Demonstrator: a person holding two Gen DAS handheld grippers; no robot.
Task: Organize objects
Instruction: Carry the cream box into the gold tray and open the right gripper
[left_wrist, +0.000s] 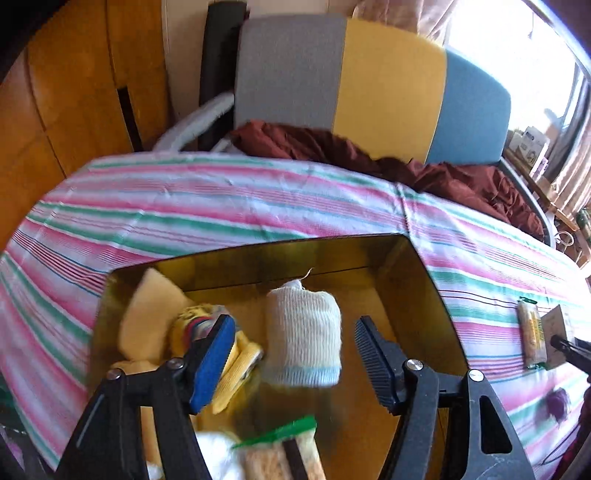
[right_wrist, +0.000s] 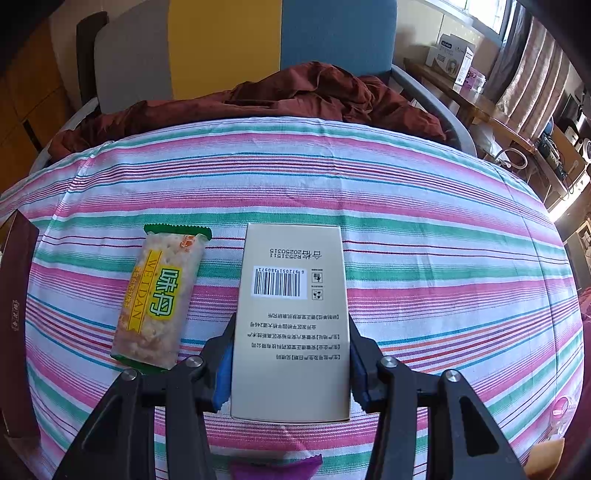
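Right wrist view: right gripper (right_wrist: 291, 365) tilts downward, fingers (right_wrist: 222, 373) clamping the box (right_wrist: 291, 325).

Home: striped tablecloth (right_wrist: 406, 206); curtains (right_wrist: 532, 62); sofa (left_wrist: 369, 81)

Surface: table under a pink, green and white striped cloth (right_wrist: 424, 221). Lying directly on it: a beige barcode box (right_wrist: 291, 317) at centre, a green-ended snack bar packet (right_wrist: 159, 299) just left of it and apart, and an open gold-lined box (left_wrist: 417, 295) further left. Purple item (right_wrist: 277, 467) at near edge, partly hidden.
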